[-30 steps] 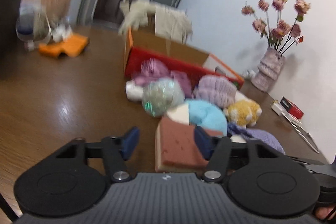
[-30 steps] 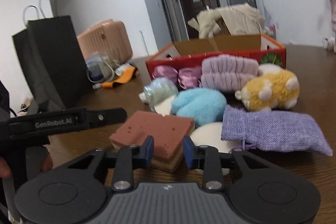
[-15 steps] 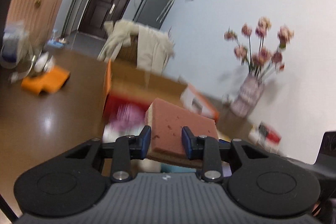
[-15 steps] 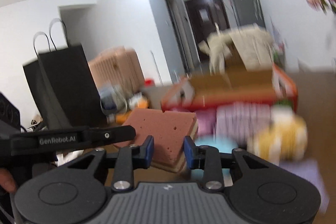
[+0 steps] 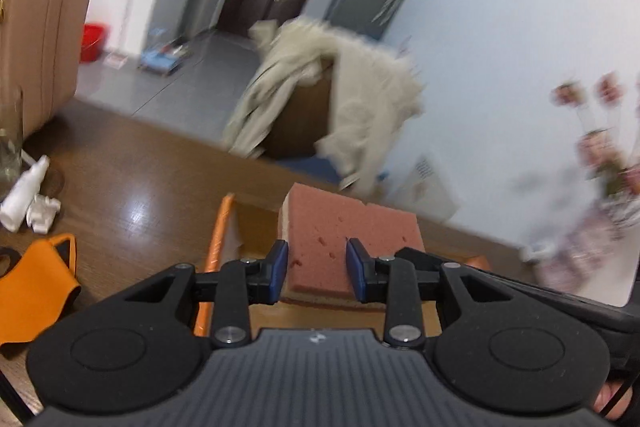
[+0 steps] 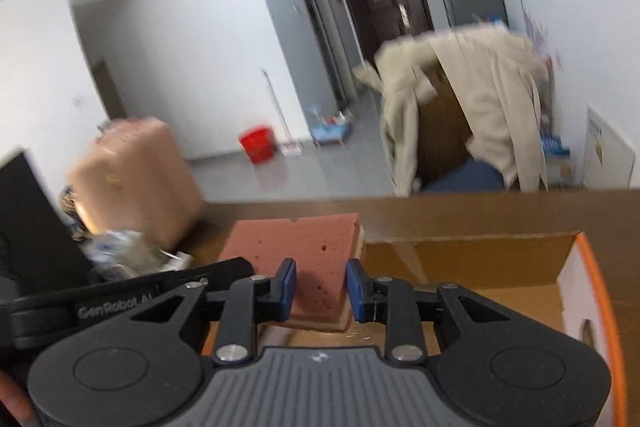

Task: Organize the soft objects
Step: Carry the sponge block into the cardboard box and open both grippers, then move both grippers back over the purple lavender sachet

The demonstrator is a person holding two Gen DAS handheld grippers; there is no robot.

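Both your left claw [image 5: 316,269] and right claw [image 6: 321,289] pinch one pink sponge [image 5: 348,239] with a cream underside, now raised over the open cardboard box [image 6: 472,259]; a second ago it lay on the tabletop [image 5: 132,179].

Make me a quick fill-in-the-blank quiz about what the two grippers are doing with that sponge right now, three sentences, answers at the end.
1. Both the left gripper and the right gripper are shut on the same ____.
2. The top face of the sponge is ____ in colour.
3. The sponge is held above an open ____ box with an orange rim.

Missing words: sponge; pink; cardboard
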